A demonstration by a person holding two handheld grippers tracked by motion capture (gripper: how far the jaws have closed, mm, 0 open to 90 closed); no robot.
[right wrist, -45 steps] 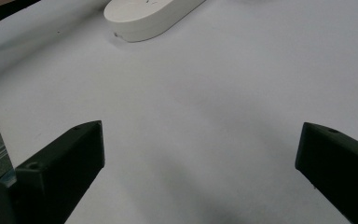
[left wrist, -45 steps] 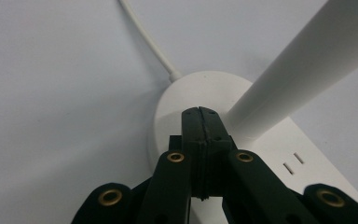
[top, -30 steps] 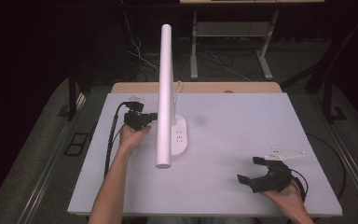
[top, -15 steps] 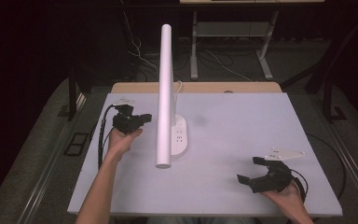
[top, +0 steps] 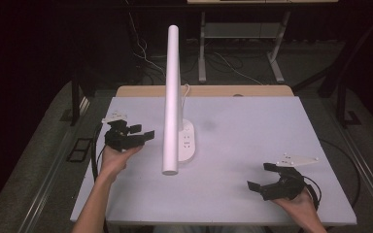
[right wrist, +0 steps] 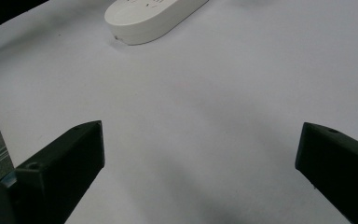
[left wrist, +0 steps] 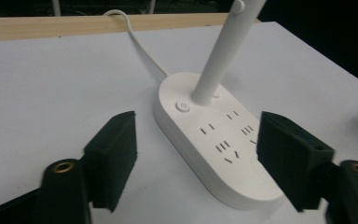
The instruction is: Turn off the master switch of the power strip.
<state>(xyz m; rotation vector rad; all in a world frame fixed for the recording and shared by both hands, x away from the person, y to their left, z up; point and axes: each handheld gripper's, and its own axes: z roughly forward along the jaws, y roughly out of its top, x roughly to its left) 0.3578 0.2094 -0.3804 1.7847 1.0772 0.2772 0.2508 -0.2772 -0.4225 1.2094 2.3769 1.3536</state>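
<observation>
Two grippers at frame bottom; left gripper [top: 143, 133], jaws just spread and empty, has backed left from lamp base [top: 188, 141], likely after pressing its switch; right gripper [top: 263, 175] spread, idle.

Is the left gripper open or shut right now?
Open. The left gripper has just been opening; its jaws stand wide apart, short of the lamp base, with nothing pressed between them.
</observation>
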